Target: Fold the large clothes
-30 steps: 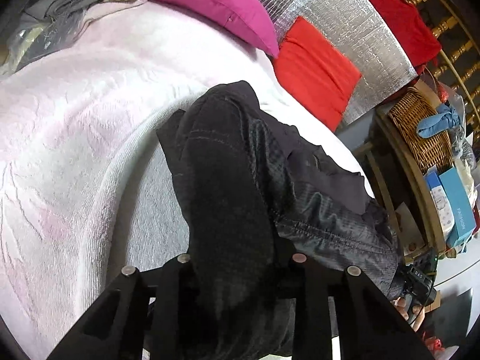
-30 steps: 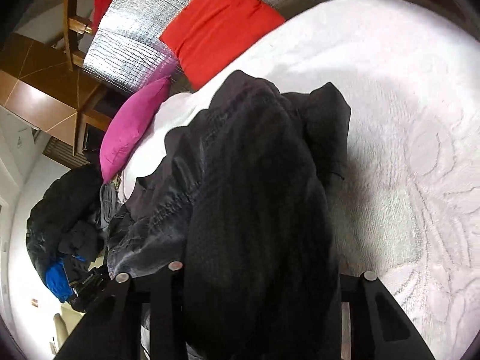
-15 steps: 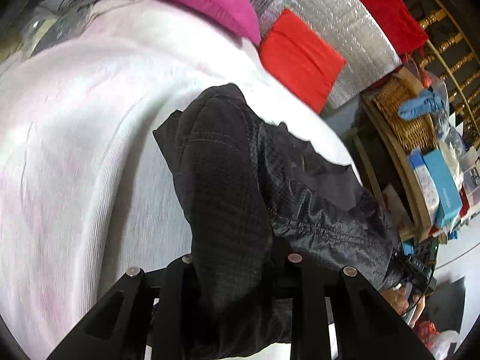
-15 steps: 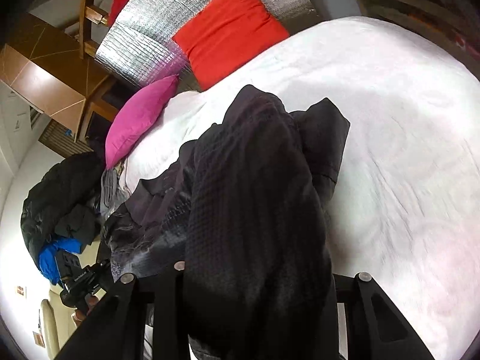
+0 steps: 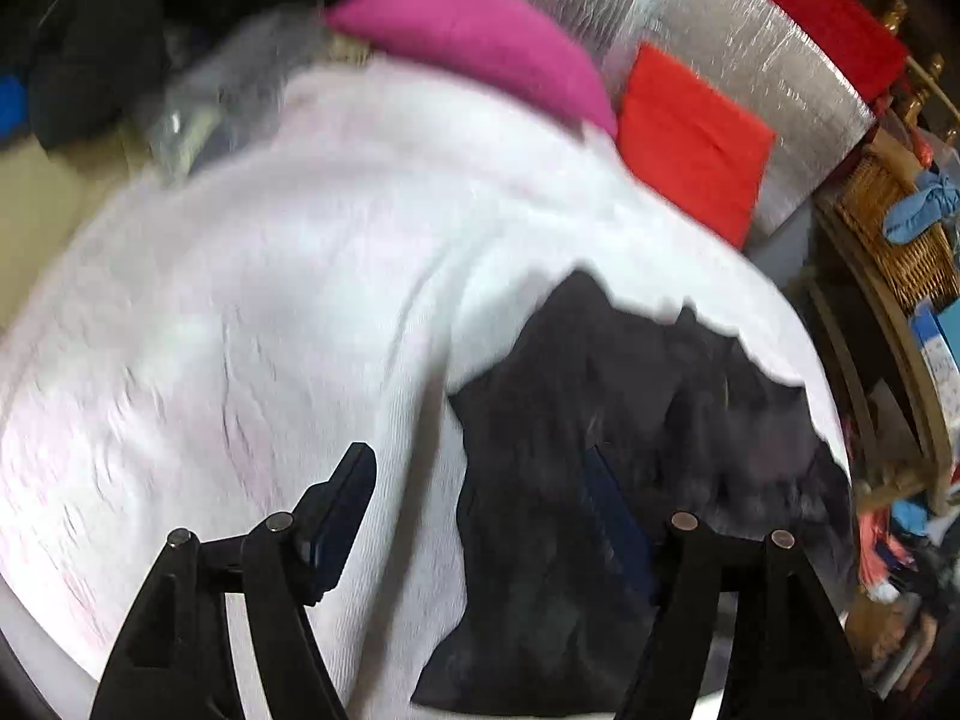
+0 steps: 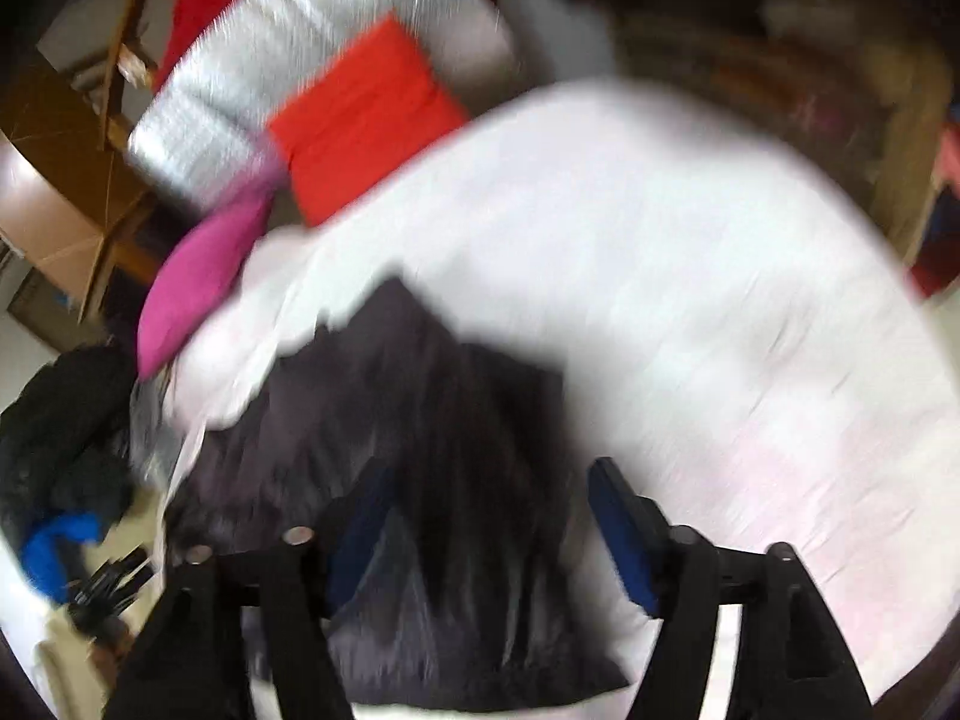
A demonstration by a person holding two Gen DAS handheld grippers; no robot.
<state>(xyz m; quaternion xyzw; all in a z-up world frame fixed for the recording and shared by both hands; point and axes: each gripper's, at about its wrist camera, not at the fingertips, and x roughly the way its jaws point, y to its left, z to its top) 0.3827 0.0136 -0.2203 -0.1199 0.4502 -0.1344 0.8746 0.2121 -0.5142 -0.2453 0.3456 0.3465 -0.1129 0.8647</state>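
The black jacket (image 5: 636, 468) lies in a soft heap on the white bed (image 5: 270, 312), near the bed's edge, w/ a pink pillow (image 5: 480, 54) and a red pillow (image 5: 690, 138) far up by the head end.

Left gripper (image 5: 486, 516): fingers wide apart, holding nothing. The jacket's edge sits between them, nearer the right-side finger. Right gripper (image 6: 486, 522): fingers also apart, nothing pinched, w/ the jacket (image 6: 420, 450) bunched under and between them. Both views are blurry, so small folds are hard to read.

How it'll handle, I think: soft, floppy, no shape of its own. Shiny thin cloth, prob. slippery, so it may slide out of a weak pinch. Light to mid weight but big, so it will sag and drag.

Best spots to grab: a thick edge or hem, or a corner, one per gripper, far apart, so it hangs flat. Don't grab the middle of the heap; that just lifts a lump.
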